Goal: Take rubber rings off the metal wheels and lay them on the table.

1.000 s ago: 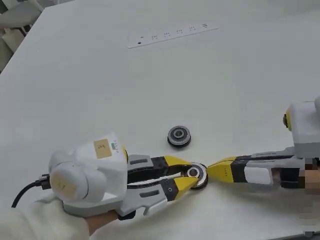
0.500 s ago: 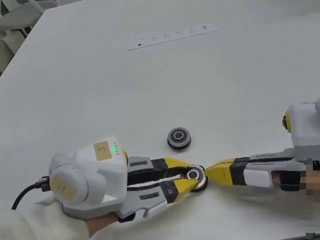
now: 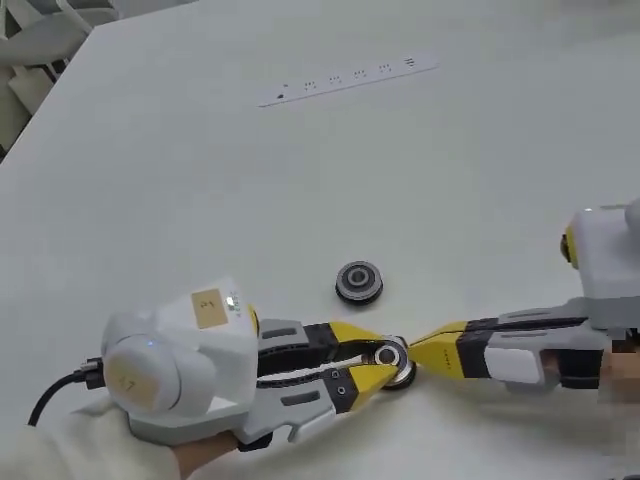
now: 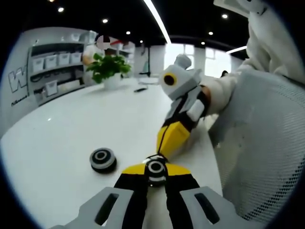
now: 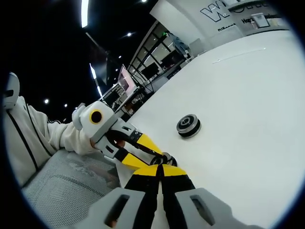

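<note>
A metal wheel (image 3: 390, 356) with a black rubber ring sits clamped between the yellow fingertips of my left gripper (image 3: 384, 358), low on the white table; in the left gripper view the wheel (image 4: 156, 168) stands upright between the jaws. My right gripper (image 3: 418, 350) comes in from the right, its jaws pressed together at that wheel's rim, on the rubber ring (image 5: 167, 158). The right gripper's own tips (image 5: 162, 167) meet just under it. A second wheel (image 3: 358, 282) with its ring on lies flat on the table, apart from both grippers (image 4: 103, 160) (image 5: 188, 125).
A white power strip (image 3: 345, 76) lies far back on the table (image 3: 200, 180). The table's left edge and a chair (image 3: 40, 40) are at the upper left. A potted plant (image 4: 108, 67) stands far off.
Both grippers keep their hold at the wheel. The view has shifted slightly, nothing else has visibly moved.
</note>
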